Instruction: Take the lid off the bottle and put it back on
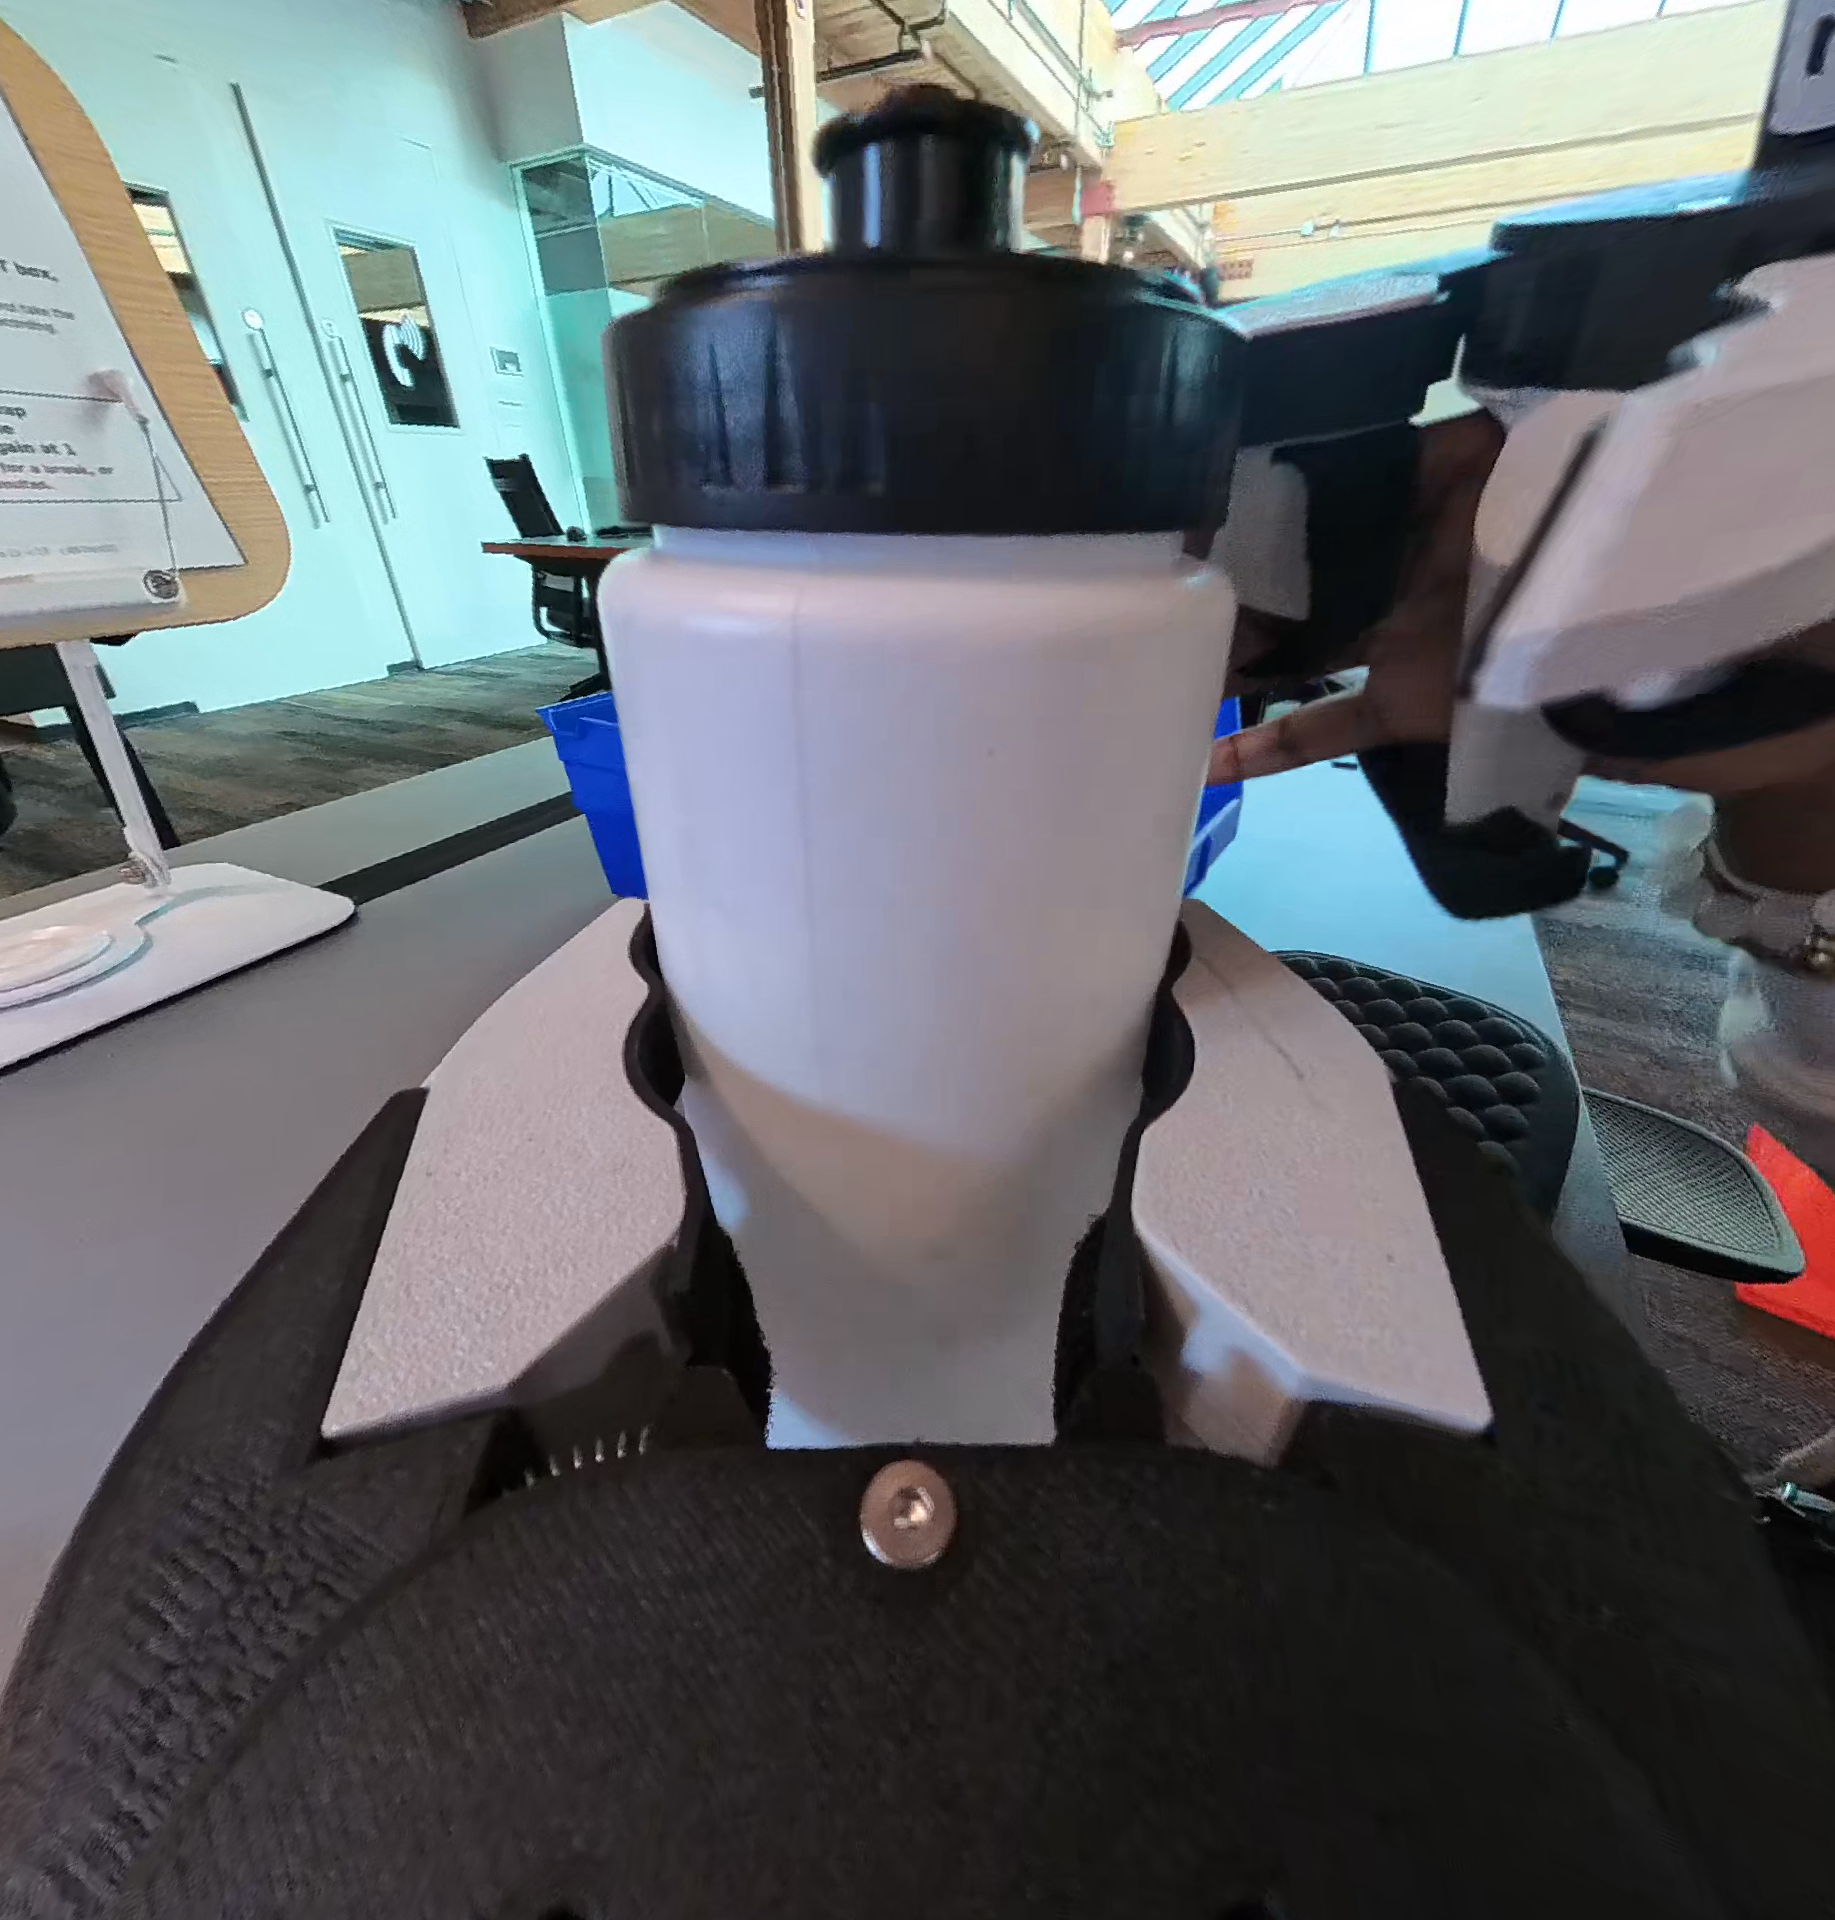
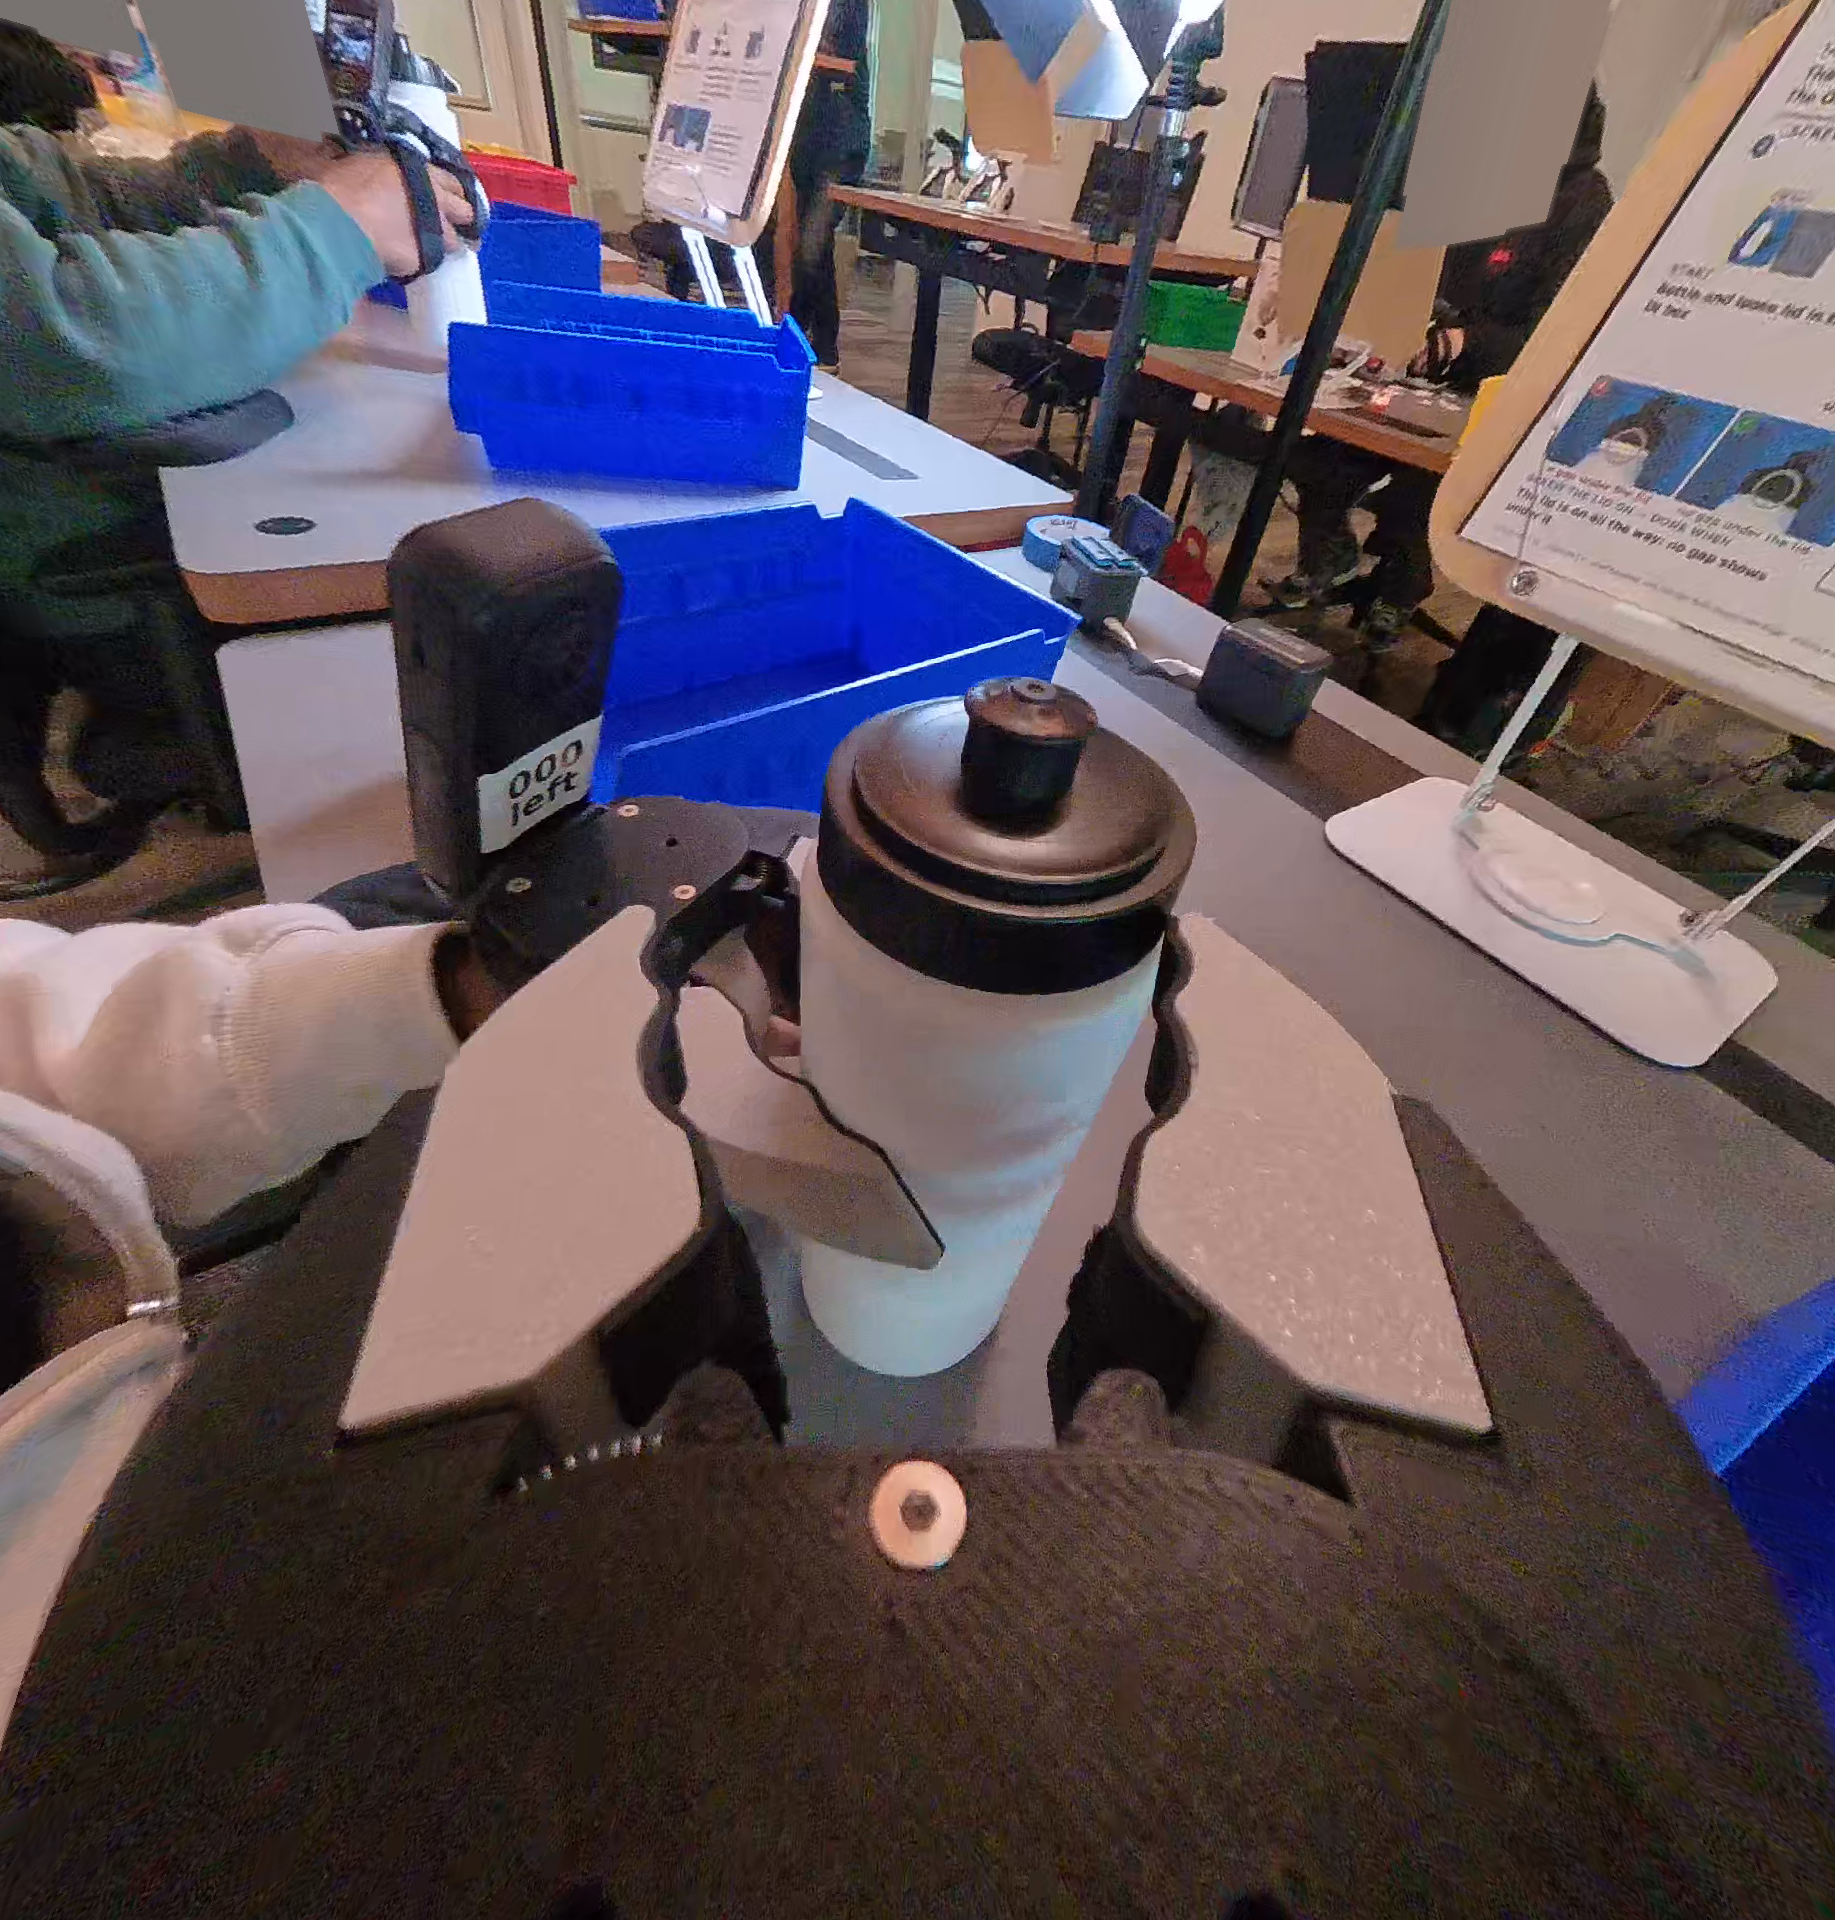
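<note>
So the left tongs (image 1: pixel 908 1049) are clamped around the lower body of the white bottle (image 1: pixel 913 831), both grey fingers (image 1: pixel 523 1195) pressed right against its sides, and the bottle stands upright in that grip with its base down on the dark tabletop (image 2: pixel 1464 1039). The black lid (image 2: pixel 1006 873) sits on the bottle's neck, with its pull spout sticking straight up from the middle. The right tongs (image 2: pixel 918 1023) come in from the bottle's other side and are spread apart around it, one finger on each flank at about lid height; the finger (image 2: pixel 1277 1195) on the right looks to be just beside the lid's lower edge, but I honestly can't tell if it's actually touching. Behind the bottle there's an open blue bin (image 2: pixel 788 634), and farther back past that another blue bin (image 2: pixel 632 400) on a lighter table. Off to the bottle's right, an instruction sheet on a white stand (image 2: pixel 1547 914) rests on the same tabletop, with a small grey box (image 2: pixel 1261 675) between the stand and the near bin. Way behind the bottle on its left, a person in a green sleeve (image 2: pixel 154 291) is working at the lighter table.
</note>
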Demonstrator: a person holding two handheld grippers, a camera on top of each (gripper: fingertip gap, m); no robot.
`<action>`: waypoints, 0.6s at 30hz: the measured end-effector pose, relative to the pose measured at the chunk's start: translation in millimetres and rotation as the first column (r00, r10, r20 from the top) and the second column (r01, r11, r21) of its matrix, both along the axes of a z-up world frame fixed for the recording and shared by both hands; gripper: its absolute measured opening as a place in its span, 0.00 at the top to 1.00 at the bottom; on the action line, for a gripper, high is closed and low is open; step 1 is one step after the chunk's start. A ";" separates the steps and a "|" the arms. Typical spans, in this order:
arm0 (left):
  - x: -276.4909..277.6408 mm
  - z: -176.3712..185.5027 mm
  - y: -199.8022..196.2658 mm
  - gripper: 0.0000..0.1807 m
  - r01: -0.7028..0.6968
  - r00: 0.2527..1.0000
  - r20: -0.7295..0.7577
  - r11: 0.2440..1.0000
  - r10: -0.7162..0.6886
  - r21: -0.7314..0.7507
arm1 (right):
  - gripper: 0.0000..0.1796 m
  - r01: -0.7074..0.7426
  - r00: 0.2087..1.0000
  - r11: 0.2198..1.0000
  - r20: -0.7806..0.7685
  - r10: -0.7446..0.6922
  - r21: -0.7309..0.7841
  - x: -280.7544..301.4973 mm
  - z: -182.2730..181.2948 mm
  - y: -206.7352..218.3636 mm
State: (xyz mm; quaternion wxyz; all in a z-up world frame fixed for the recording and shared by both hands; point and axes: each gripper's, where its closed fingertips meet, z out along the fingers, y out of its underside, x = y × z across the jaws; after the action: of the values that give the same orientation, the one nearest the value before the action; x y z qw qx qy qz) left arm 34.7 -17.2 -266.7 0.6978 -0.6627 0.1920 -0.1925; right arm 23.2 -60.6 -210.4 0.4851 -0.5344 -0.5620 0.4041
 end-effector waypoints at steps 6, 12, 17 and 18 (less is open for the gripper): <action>0.9 -0.3 0.5 0.51 0.015 1.000 0.016 1.000 -0.015 -0.009 | 0.54 -0.115 0.985 0.991 -0.122 0.123 0.067 13.0 27.3 11.7; 16.7 0.2 -9.1 0.51 0.143 0.989 0.038 0.990 -0.143 -0.010 | 0.47 -0.561 0.812 0.824 -0.147 0.566 0.075 -13.9 20.9 -8.2; 13.0 0.2 -6.2 0.51 0.094 0.995 0.037 0.996 -0.093 -0.010 | 0.57 -0.508 0.845 0.861 -0.184 0.503 0.019 -24.0 18.2 -4.2; 11.6 0.0 -4.6 0.51 0.069 0.997 0.030 0.998 -0.069 -0.010 | 0.59 -0.432 0.881 0.901 -0.199 0.429 0.029 -25.0 19.0 -0.5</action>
State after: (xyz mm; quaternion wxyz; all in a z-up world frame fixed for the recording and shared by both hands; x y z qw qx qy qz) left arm 46.3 -21.7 -266.7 0.6900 -0.6564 0.2034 -0.2272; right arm -1.8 -61.1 -191.5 0.4333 -0.3567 -0.6114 0.5579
